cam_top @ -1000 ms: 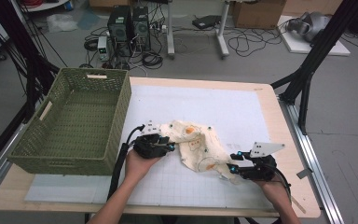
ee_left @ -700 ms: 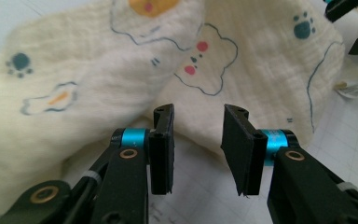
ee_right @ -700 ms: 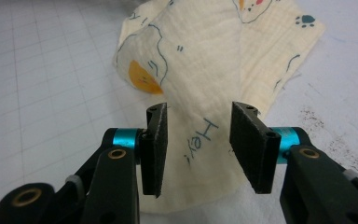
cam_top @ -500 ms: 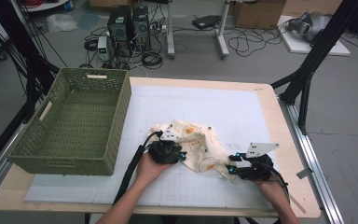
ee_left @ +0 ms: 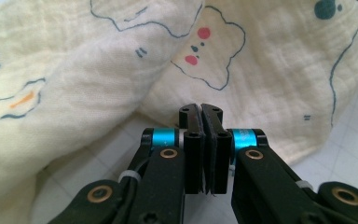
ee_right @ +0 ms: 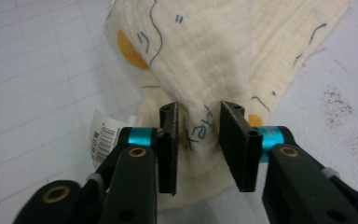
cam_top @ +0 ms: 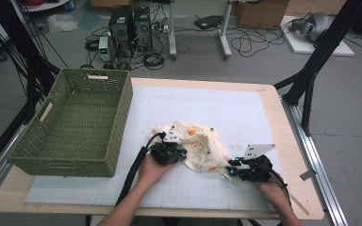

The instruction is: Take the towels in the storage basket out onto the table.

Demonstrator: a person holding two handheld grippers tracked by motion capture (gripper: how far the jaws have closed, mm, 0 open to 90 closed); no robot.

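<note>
Right now the left tool (ee_left: 200,116) has its jaws pressed together with nothing between them; the cream printed cloth (ee_left: 121,70) lies just ahead of and above their tips, rising in loose folds, with a strip of gridded mat showing between the tips and the nearest fold. I judge this tool is poised to nudge or re-pick a fold rather than holding anything.

The right tool (ee_right: 199,135) has its jaws set apart, one on each side of a bunched ridge of the cloth (ee_right: 205,56). The fabric fills the gap and seems to touch the inner faces, but whether it is truly pinched I cannot tell; it reads as a grip being taken or let go. A white label (ee_right: 103,137) with a barcode hangs from the cloth's hem just to the outside of one jaw.

From above, the left tool (cam_top: 167,153) sits at the near left edge of the cloth (cam_top: 202,141) and the right tool (cam_top: 245,170) at its near right corner, so the crumpled cloth lies between and beyond them on the tabletop (cam_top: 264,94). Well off past the left tool stands a green woven basket (cam_top: 108,141), perhaps the cloth's destination, though that is a guess.
</note>
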